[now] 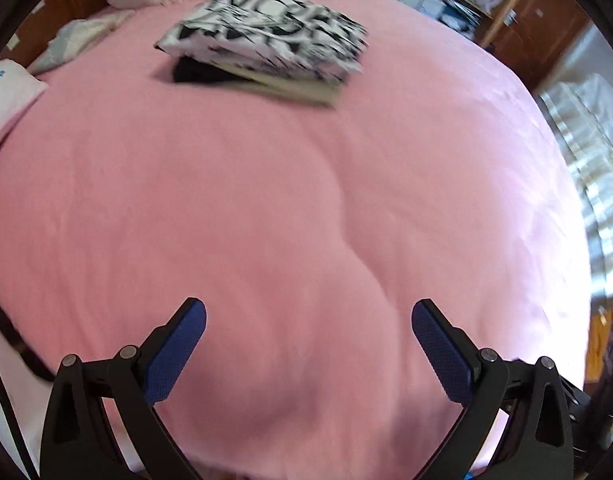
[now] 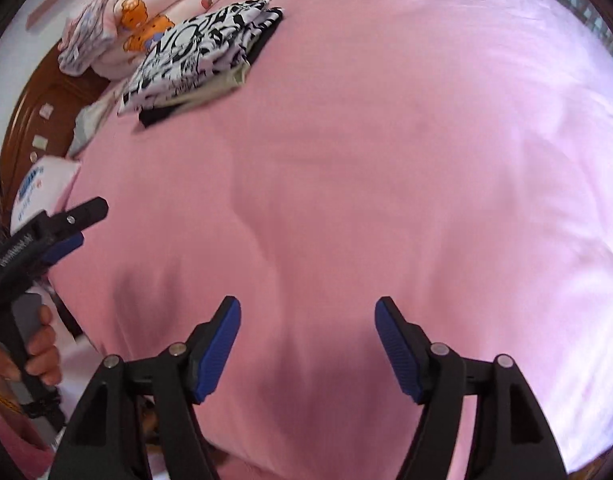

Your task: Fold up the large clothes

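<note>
Folding looks finished for at least the pieces in sight: a black-and-white printed garment (image 1: 266, 36) lies folded flat on top of a small stack, with a pale folded piece (image 1: 306, 90) and a black folded piece (image 1: 198, 72) showing underneath it. The stack sits toward the far left corner of the bed (image 1: 306, 220), close to the headboard (image 2: 30, 112) and just beside the pillows and rolled bedding (image 2: 146, 12) piled there. The rest of the pink sheet is bare apart from a few soft creases, and no unfolded garment shows anywhere on it.

Left gripper (image 1: 308, 316) hangs over the near edge of the bed with its blue pads spread wide and nothing between them. Right gripper (image 2: 306, 312) is likewise released, jaws apart over bare sheet, holding nothing. In the right wrist view the left gripper appears again at the bed's left edge, a hand (image 2: 42, 356) wrapped around its handle.

Judging by this, the current garment is done and set away, both tools well apart from the stack. Whatever is left would be fetching another piece from somewhere out of view; whether more clothes remain I cannot tell.
</note>
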